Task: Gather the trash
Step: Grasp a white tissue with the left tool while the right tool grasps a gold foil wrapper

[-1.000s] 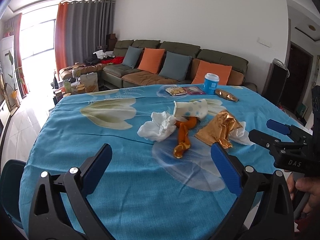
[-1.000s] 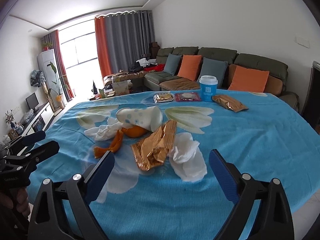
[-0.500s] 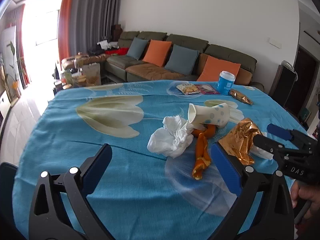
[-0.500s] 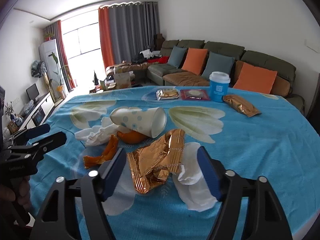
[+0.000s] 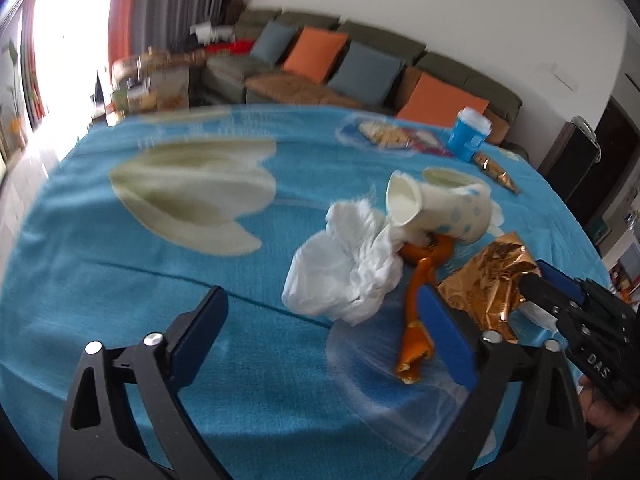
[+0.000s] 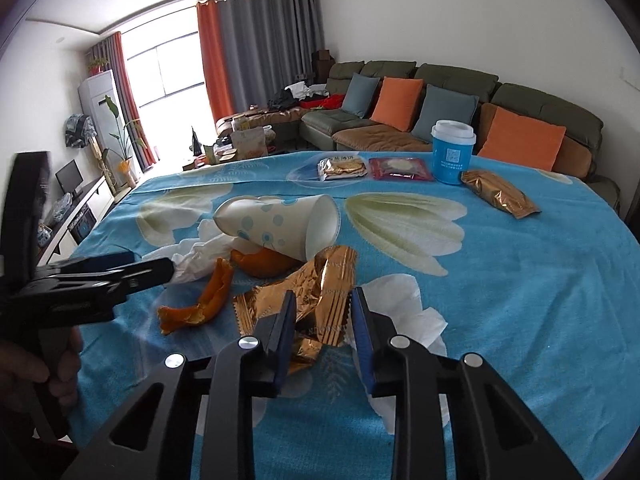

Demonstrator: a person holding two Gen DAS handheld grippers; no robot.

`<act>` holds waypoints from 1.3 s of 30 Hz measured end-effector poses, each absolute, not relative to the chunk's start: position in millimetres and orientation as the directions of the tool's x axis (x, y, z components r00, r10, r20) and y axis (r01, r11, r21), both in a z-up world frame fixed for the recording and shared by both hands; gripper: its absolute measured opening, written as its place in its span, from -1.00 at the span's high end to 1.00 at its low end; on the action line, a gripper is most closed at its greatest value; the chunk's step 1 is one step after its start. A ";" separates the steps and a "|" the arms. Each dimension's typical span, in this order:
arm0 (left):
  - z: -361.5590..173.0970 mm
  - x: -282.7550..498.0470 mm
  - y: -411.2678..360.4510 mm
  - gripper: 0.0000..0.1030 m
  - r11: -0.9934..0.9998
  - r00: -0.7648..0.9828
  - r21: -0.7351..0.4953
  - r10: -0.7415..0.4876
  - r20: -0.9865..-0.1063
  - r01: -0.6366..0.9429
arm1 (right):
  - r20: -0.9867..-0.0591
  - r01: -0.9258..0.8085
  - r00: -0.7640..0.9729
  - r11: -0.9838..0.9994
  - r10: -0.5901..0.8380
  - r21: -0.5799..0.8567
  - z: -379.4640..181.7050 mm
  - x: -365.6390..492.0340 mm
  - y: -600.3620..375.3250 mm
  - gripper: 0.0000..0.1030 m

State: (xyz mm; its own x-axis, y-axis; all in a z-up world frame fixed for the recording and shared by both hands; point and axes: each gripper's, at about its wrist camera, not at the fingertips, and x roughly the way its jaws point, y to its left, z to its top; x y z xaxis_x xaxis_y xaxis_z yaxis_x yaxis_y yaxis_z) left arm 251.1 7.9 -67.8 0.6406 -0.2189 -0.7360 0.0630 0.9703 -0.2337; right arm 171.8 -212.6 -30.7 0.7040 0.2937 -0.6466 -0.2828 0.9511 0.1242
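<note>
Basically nothing collected yet. The counter (image 6: 520, 280), under a blue flowered cloth, fills most of both views, and all the trash sits on it in one pile at centre frame; no bin or bag shows. Largest piece: crumpled white tissue (image 5: 344, 268), centre of the left wrist view, touching the tipped-over dotted paper cup (image 6: 276, 226). A second white tissue (image 6: 404, 312) lies lower right of centre in the right wrist view, partly under the gold foil wrapper (image 6: 320, 296). Orange peel (image 6: 200, 304) lies left of the wrapper, another peel chunk under the cup.

Right hand-held gripper (image 6: 322, 334): jaws narrowed around the near end of the gold wrapper; looks like contact, but a firm pinch can't be confirmed. Left hand-held gripper (image 5: 320, 340): jaws wide, holding nothing, low over the cloth, aimed at the first tissue and peel.

Far edge, upper right: upright blue lidded cup (image 6: 452, 152), sealed snack packs (image 6: 342, 168), another gold packet (image 6: 496, 194), untouched, maybe not trash.

Left to do: everything: wrapper, both tissues, cup, peel.
</note>
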 end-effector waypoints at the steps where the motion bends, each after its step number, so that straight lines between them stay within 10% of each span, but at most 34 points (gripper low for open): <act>1: -72.2 255.0 9.0 -0.66 0.969 0.628 -0.243 -0.221 -0.746 0.053 | -0.647 -0.286 0.701 0.949 0.300 0.131 -30.6 171.8 -212.9 0.56; 8: -75.6 264.5 1.9 -0.23 0.972 0.628 -0.221 -0.219 -0.747 0.076 | -0.647 -0.291 0.692 0.944 0.319 0.154 -30.9 171.7 -215.3 0.63; 15: -74.0 263.6 -9.8 0.81 0.963 0.618 -0.224 -0.267 -0.739 0.148 | -0.640 -0.291 0.693 0.941 0.330 0.170 -28.9 166.7 -217.5 0.80; 39: 23.7 102.3 49.5 0.87 0.979 0.845 -0.190 -0.164 -0.509 0.075 | -0.488 -0.465 0.709 0.858 0.508 0.217 32.3 120.9 -183.6 0.86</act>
State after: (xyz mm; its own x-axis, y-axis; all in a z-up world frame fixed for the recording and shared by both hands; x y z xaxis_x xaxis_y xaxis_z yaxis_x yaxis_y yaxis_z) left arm 102.3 49.5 23.7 0.8450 -0.1641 -0.5090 0.0754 0.9788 -0.1903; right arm 120.9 -183.6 32.3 0.7095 0.5082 -0.4882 -0.4651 0.8581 0.2174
